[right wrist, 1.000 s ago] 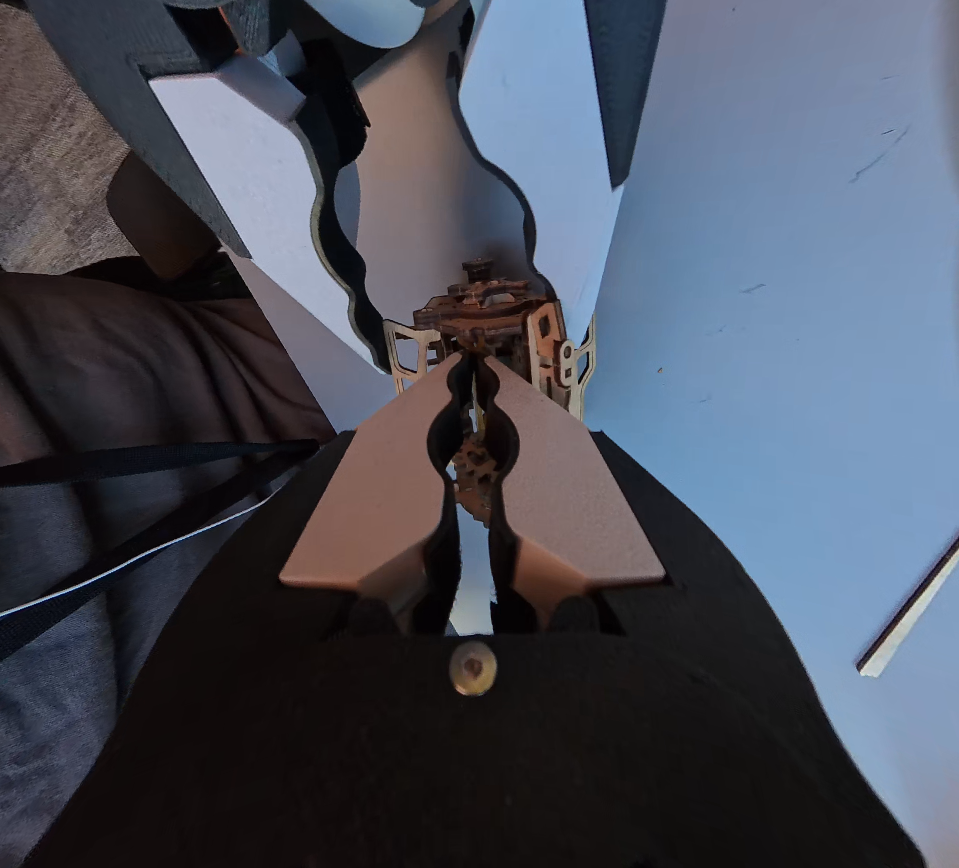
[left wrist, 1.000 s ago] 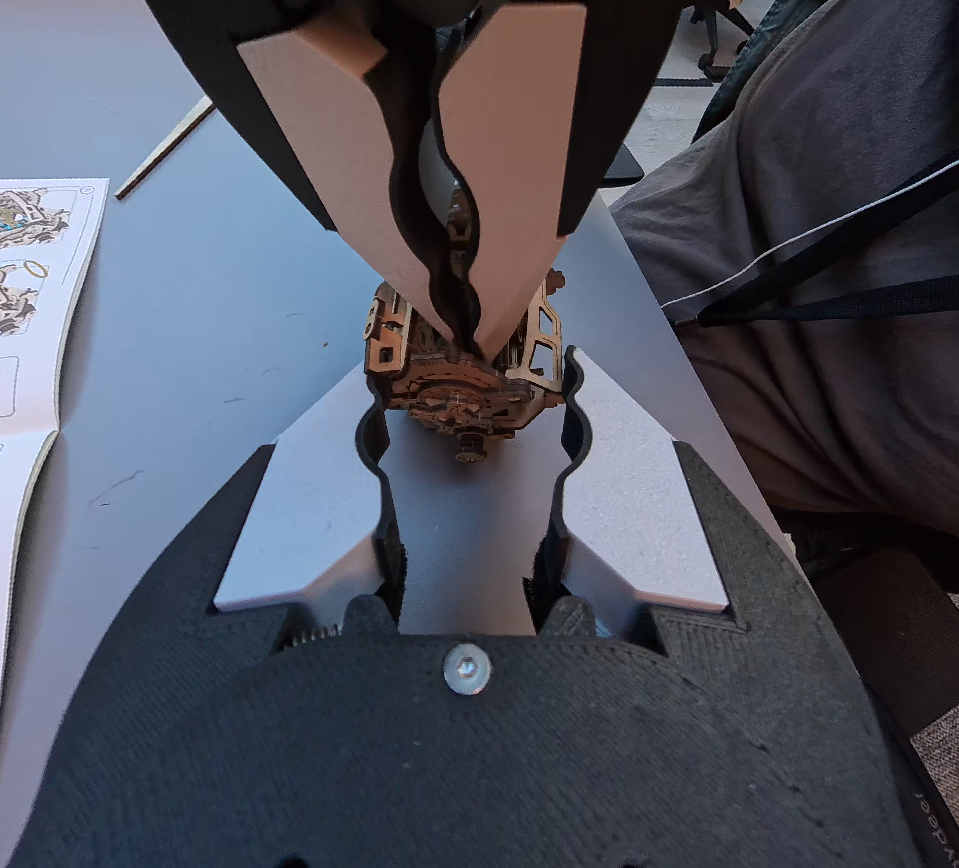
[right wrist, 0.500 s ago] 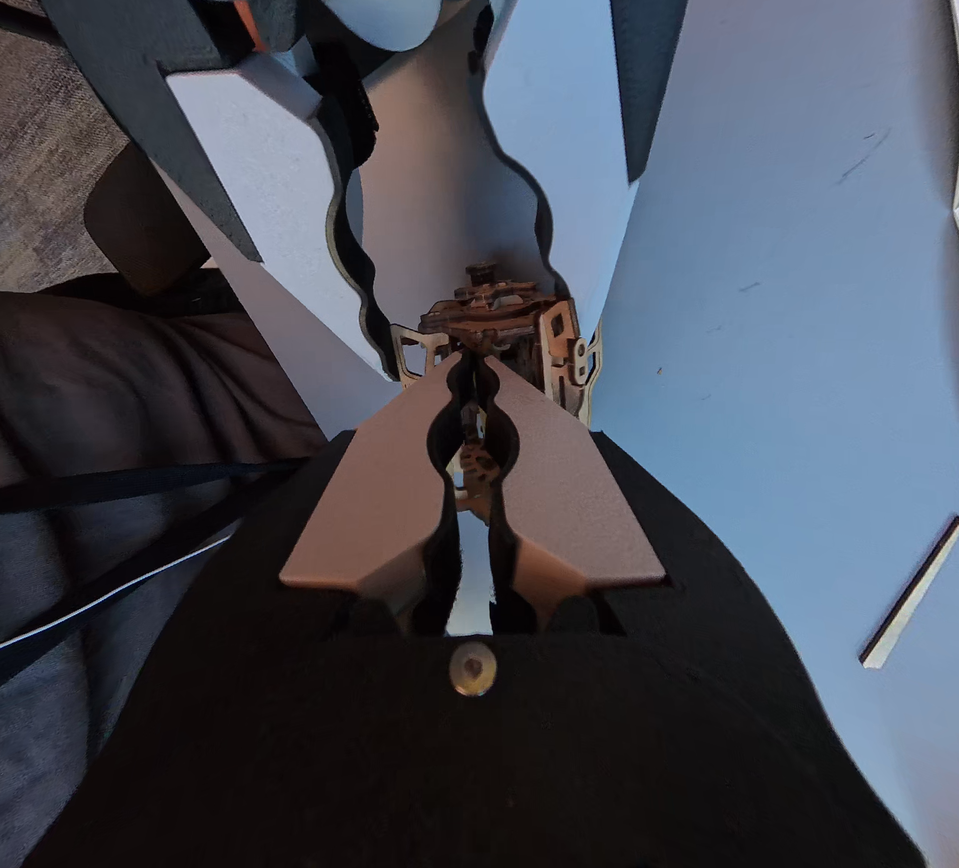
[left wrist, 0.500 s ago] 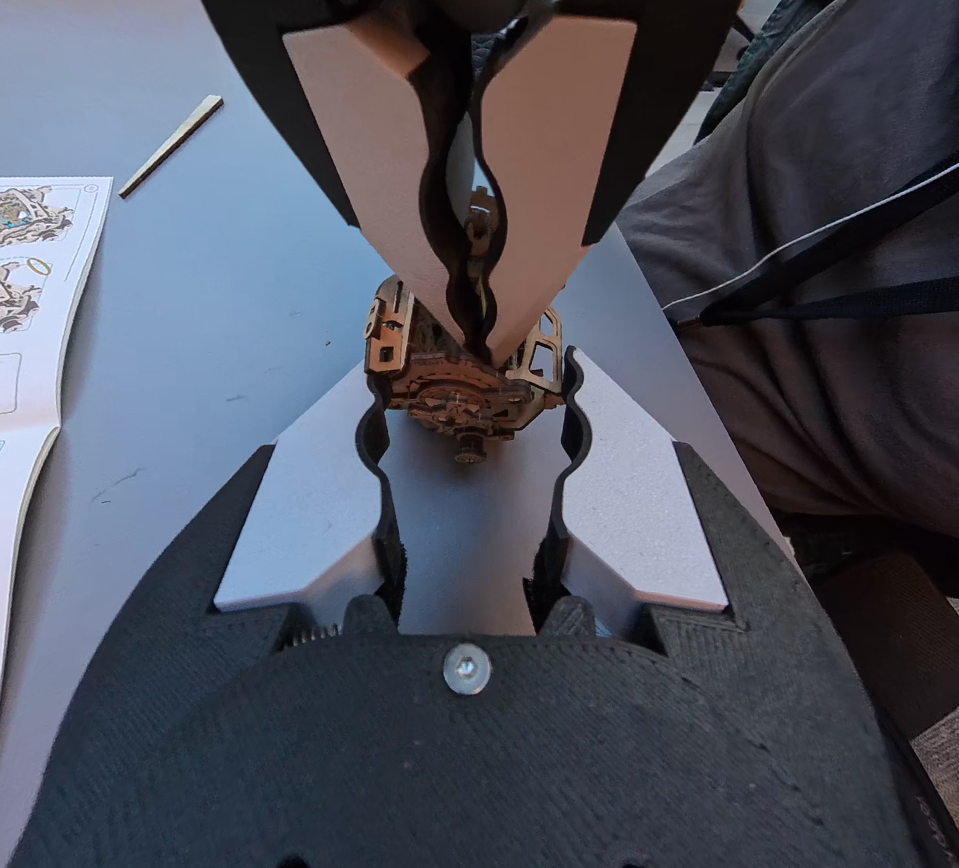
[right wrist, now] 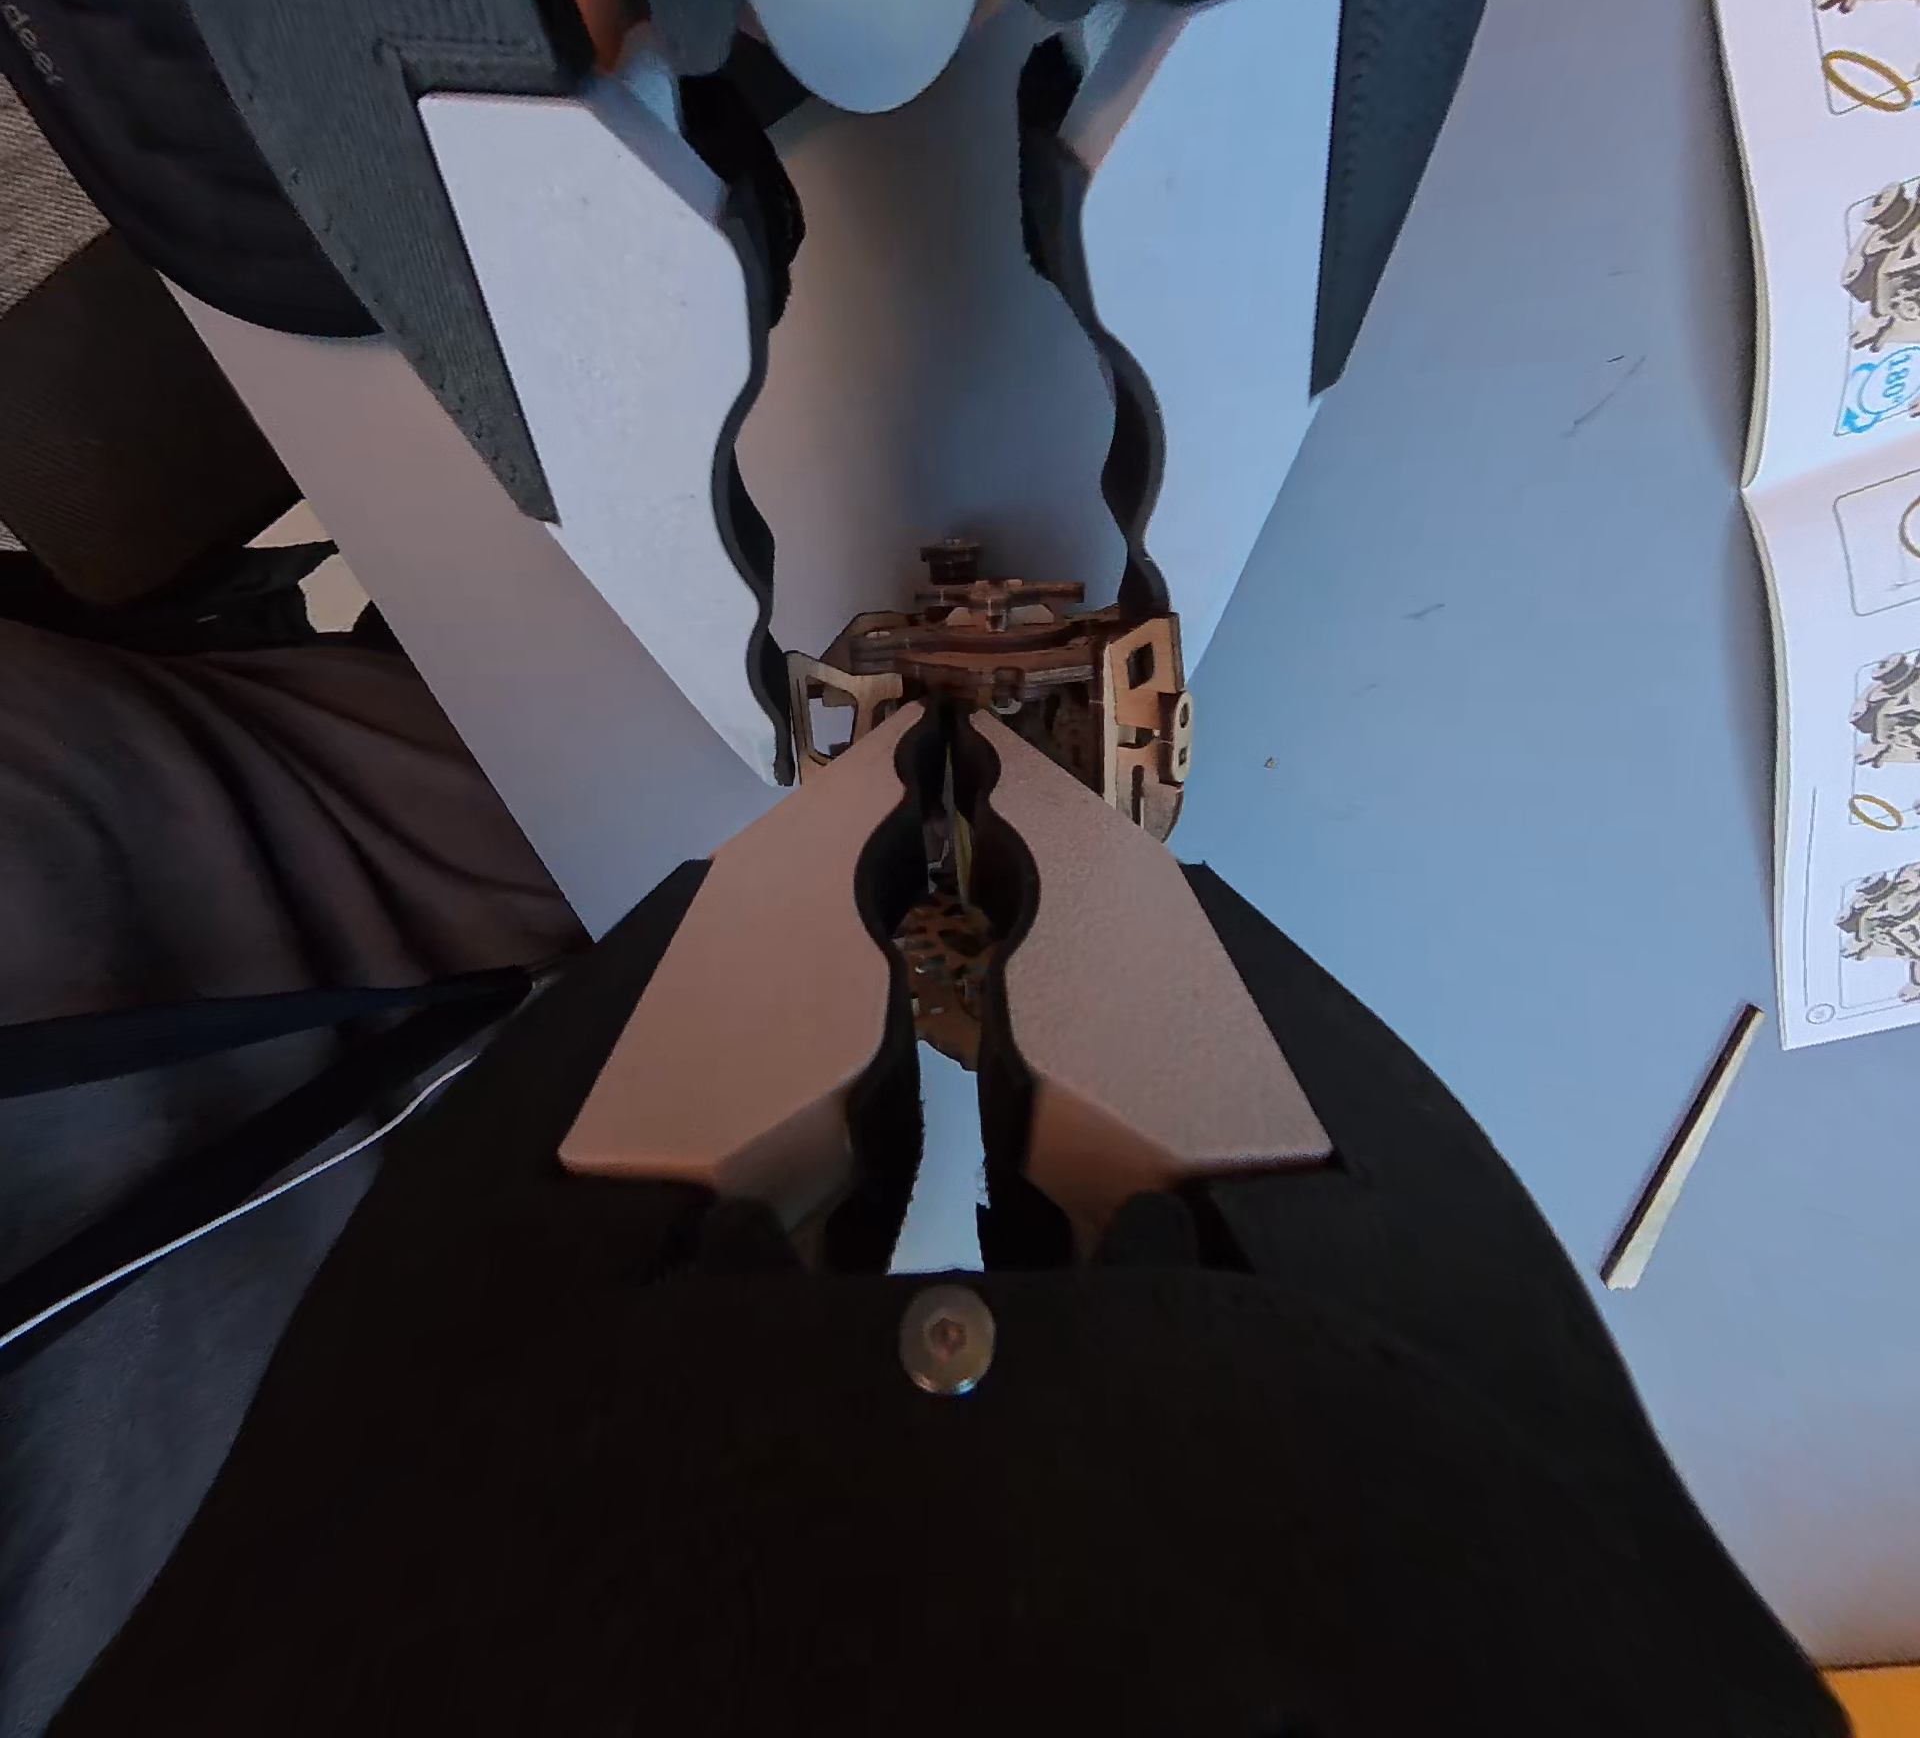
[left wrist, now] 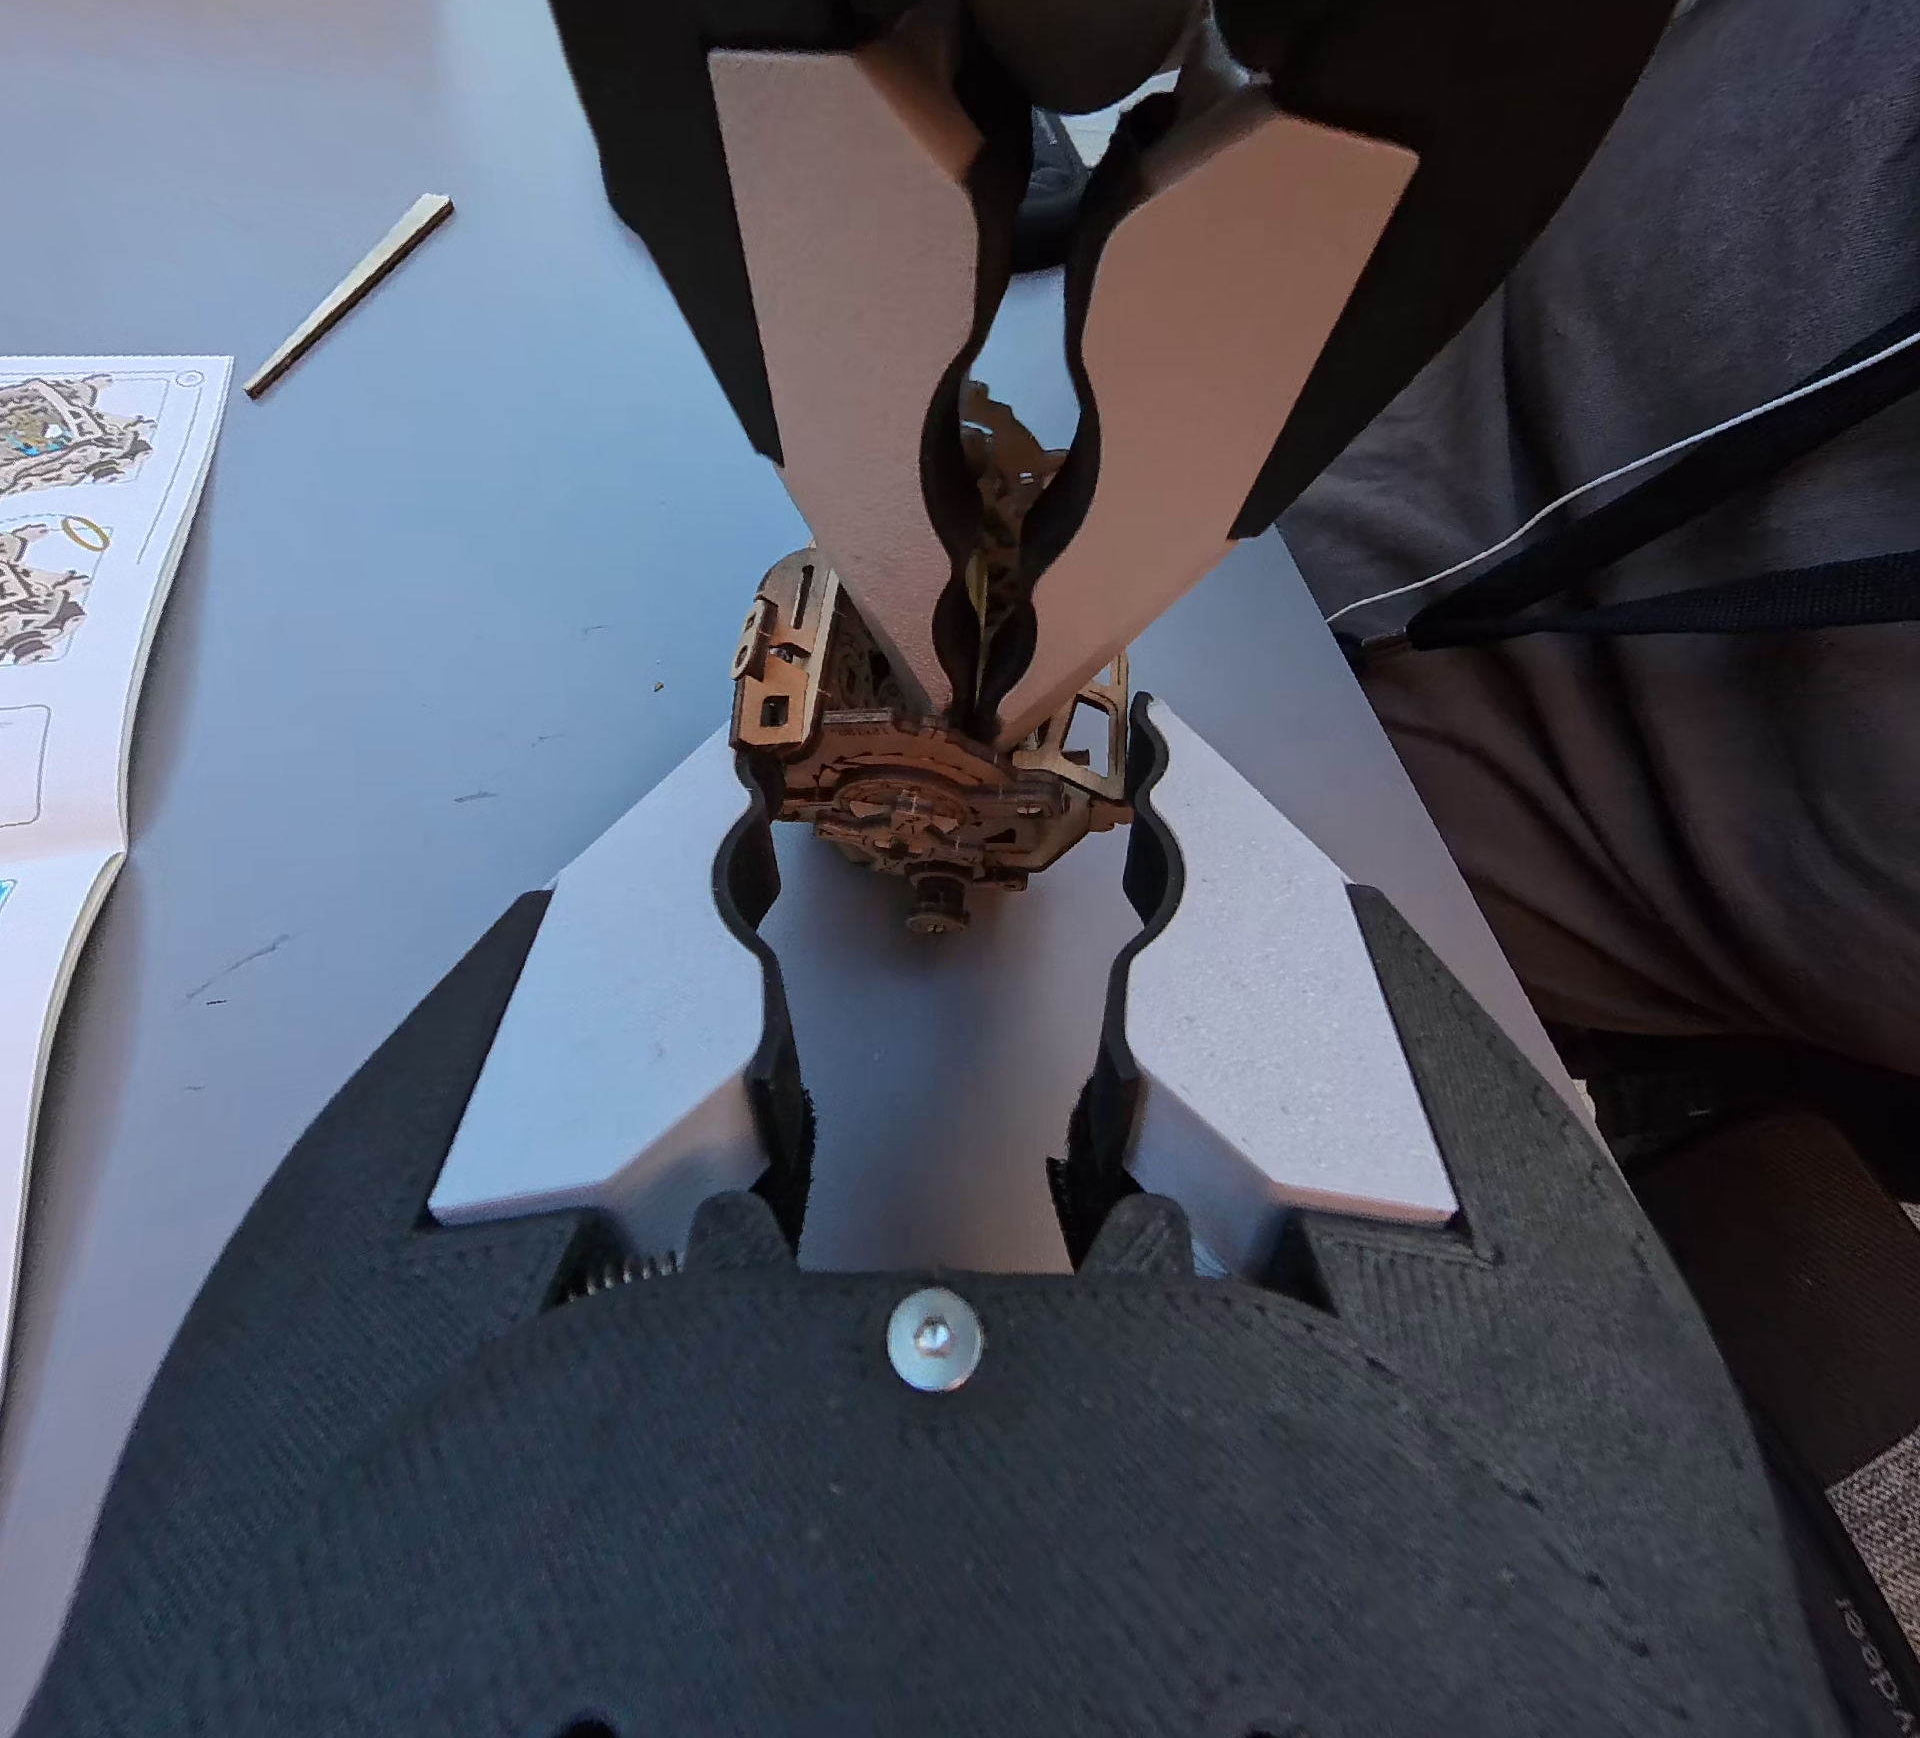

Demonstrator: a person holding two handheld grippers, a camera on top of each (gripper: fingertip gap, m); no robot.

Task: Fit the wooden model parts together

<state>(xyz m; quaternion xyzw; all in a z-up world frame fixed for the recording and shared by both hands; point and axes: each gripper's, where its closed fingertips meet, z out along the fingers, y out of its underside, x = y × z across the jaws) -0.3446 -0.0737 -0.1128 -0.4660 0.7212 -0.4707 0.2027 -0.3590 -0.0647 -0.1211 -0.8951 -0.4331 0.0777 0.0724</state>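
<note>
Plywood, thin and laser-cut, is what the wooden model (left wrist: pixel 914 774) is built from, so it is judged light, stiff and brittle along its pierced side frames. It rests on the grey table (left wrist: pixel 436 608) near the edge, bracketed by the left gripper (left wrist: pixel 940 815), whose fingers are spread wide at either flank; contact cannot be confirmed. The right gripper (right wrist: pixel 948 732) is pressed nearly together, pinching a thin wooden part (right wrist: pixel 956 815) edge-on and set against the model's top. Such a sliver is likely snapped if twisted, so it is best held close to the joint, and the model braced at its solid plates. An instruction booklet (left wrist: pixel 73 608) and a loose wooden strip (left wrist: pixel 348 294) lie apart.
</note>
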